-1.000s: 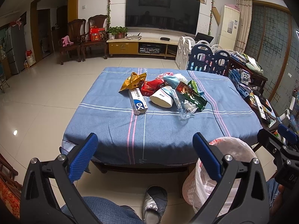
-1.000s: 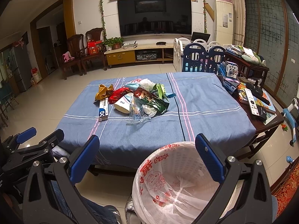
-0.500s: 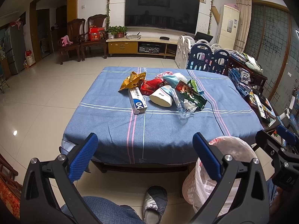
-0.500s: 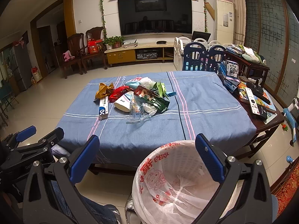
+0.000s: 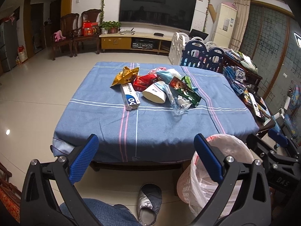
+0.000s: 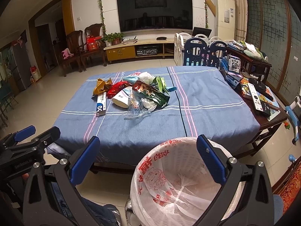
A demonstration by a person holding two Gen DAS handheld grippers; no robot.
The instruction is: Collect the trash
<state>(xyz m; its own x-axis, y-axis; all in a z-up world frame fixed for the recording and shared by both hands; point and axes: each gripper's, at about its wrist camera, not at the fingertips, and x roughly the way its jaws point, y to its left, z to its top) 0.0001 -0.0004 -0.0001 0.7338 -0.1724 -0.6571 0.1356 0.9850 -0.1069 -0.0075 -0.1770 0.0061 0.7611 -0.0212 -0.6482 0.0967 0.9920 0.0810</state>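
Observation:
A heap of trash lies mid-table on the blue cloth (image 5: pixel 154 124): a gold wrapper (image 5: pixel 125 75), a white and blue box (image 5: pixel 129 96), a red packet (image 5: pixel 144 81), a white cup (image 5: pixel 155 93) on its side, a dark green bag (image 5: pixel 185 91) and clear plastic (image 5: pixel 177 105). The same heap (image 6: pixel 135 96) shows in the right wrist view. A white lined bin (image 6: pixel 180 180) stands on the floor at the table's near edge. My left gripper (image 5: pixel 145 158) is open and holds nothing, short of the table. My right gripper (image 6: pixel 147 159) is open over the bin, also holding nothing.
A dark side table (image 6: pixel 263 101) at the right carries remotes and books. Blue and white playpen panels (image 5: pixel 197 54) stand behind the table. A person's jeans leg (image 5: pixel 97 214) and a grey slipper (image 5: pixel 149 203) are on the floor below my left gripper.
None of the trash has moved. Both views have shifted only slightly; both grippers stay open.

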